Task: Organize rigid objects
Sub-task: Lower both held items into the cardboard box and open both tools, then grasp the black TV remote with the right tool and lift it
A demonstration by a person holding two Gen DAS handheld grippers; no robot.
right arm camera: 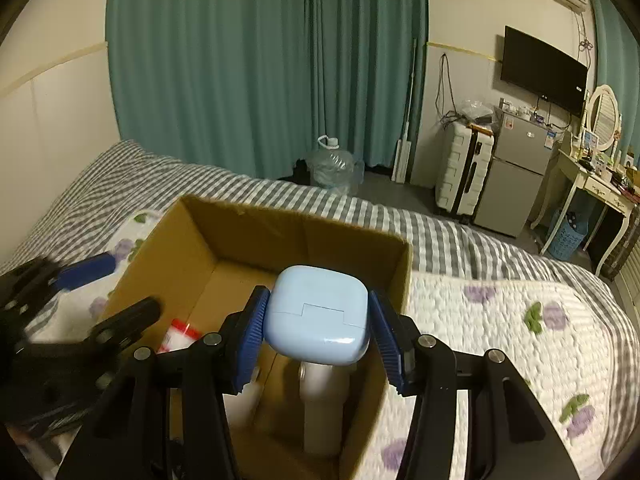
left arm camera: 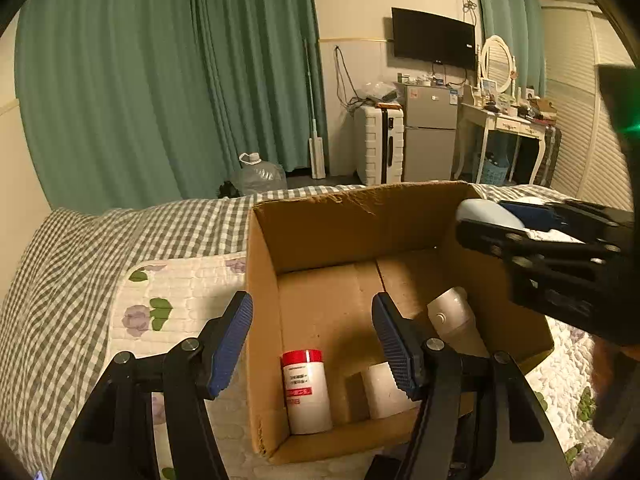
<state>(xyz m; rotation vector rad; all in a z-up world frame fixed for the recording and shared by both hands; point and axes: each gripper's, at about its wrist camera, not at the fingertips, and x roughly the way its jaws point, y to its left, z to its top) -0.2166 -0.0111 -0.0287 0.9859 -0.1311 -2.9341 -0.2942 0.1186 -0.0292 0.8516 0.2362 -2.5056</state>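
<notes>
Green curtains [left arm camera: 160,80] hang behind a bed [left arm camera: 60,280] spread with a grey checked cover and a quilted floral pad, and on that pad stands an open cardboard box [left arm camera: 264,320] that serves as the place for the sorted things; going from left to right, the left hand-held gripper [left arm camera: 312,336] has its jaws spread wide with nothing between them, one blue pad outside the box's left wall and the other over its inside; below it, in the near left corner of the box, a white bottle with a red cap [left arm camera: 306,390] stands upright; just beside it is a white cylinder [left arm camera: 386,390], partly hidden by the gripper's finger; further right a pale, rounded bottle [left arm camera: 452,316] leans near the right wall; so three items appear to be packed already; over the box's right side the right hand-held gripper [right arm camera: 316,324] clamps a light blue rounded case [right arm camera: 316,316] between its pads, above the opening and not yet lowered; by my judgement the task is well on, with this case left to set down and release; whether more objects wait outside the box cannot be told, since none shows on the bed.
</notes>
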